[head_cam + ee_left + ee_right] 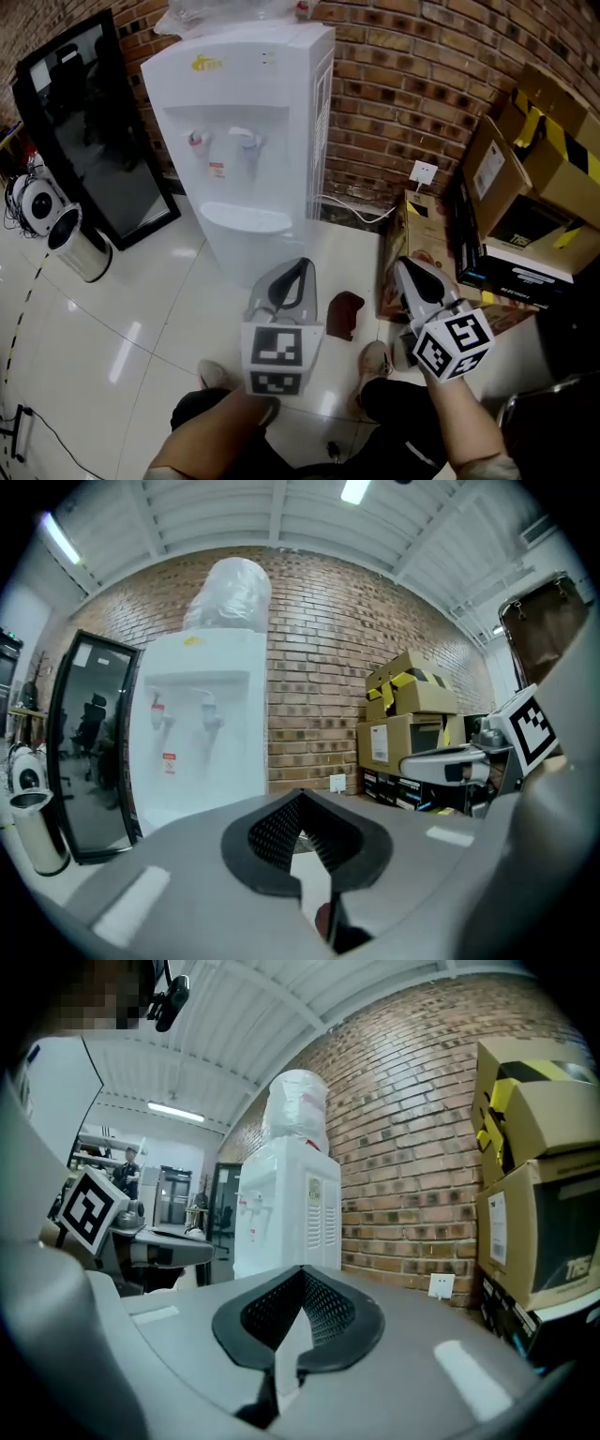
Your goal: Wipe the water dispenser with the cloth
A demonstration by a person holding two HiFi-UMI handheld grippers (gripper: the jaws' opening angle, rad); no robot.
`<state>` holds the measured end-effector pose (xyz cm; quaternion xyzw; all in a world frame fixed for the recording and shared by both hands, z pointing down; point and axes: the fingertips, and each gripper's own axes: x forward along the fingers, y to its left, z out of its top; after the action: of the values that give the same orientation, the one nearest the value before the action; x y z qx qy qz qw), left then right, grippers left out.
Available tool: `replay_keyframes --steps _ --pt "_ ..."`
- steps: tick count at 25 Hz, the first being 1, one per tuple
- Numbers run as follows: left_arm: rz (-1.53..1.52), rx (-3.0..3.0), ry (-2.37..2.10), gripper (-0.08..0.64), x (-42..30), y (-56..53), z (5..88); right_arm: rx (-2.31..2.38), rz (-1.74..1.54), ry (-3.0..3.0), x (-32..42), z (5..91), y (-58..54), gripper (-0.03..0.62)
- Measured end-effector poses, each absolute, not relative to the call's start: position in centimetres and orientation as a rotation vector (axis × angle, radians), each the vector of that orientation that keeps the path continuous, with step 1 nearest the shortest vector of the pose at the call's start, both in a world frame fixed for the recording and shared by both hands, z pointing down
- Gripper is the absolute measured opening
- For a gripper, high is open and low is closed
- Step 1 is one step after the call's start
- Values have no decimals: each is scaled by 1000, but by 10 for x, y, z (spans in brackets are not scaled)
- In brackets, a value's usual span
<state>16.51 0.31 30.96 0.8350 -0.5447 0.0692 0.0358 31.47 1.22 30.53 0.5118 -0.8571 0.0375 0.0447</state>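
Lying near water dispenser (248, 141): cloth (345, 315)

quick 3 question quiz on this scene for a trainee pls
1. Fill in: the wall behind the dispenser is made of ____.
2. Where is the cloth? A) on top of the dispenser B) on the floor C) on a box
3. True or false: the left gripper and the right gripper are both shut and empty.
Key: 1 brick; 2 B; 3 true.
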Motion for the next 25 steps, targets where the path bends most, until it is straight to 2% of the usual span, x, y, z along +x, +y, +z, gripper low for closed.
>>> replay_keyframes --steps 25 --pt "179 2561 -1660 0 146 12 302 1557 38 -2579 294 301 9 11"
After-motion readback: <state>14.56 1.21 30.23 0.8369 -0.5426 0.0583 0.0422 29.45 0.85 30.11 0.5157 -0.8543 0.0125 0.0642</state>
